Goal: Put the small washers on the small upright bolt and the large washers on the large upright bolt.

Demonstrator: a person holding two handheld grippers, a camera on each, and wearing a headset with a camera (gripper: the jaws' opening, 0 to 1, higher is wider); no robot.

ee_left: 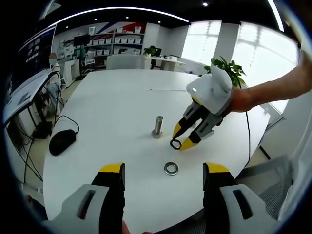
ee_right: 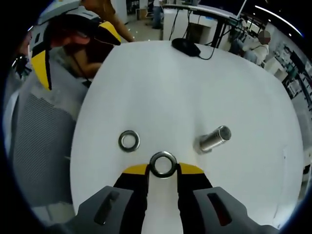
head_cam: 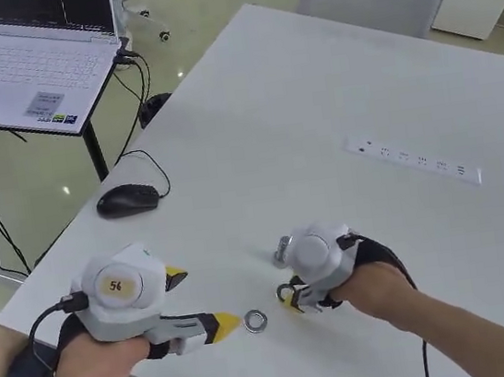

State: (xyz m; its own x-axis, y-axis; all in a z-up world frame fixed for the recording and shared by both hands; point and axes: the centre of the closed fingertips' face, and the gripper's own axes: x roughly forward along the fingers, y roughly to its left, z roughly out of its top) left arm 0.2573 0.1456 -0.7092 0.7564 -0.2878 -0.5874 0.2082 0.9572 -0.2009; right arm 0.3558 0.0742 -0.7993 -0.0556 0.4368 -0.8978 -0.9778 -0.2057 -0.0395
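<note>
Carrying step in hand: right claw (ee_right: 163, 169) is pinching one washer (ee_right: 163, 154) edge-on between its yellow tips, clear of the bench (ee_right: 161, 87). The upright bolt (ee_right: 213, 139) stands just ahead of those tips and off to their right side, near but not touching. I see one bolt here and can't tell whether it's the small or the large one, nor which size the held washer is, so check the match before committing. Left claw (ee_left: 164, 168) is spread wide and empty, low over the bench. A second, loose washer (ee_left: 171, 168) lies flat just ahead of it, roughly in line with the gap between its jaws, and from the right claw's side it sits just ahead and to the left. Nothing is visibly threaded on the bolt, so my read is the task is early. Next move for the right claw: swing the washer over the bolt top, rotate it flat so the hole faces down, centre it on the shank, lower, then release. Risk is the edge-on grip, since a tilted washer will catch on the threads. The left claw looks placed to pick the loose washer next.
</note>
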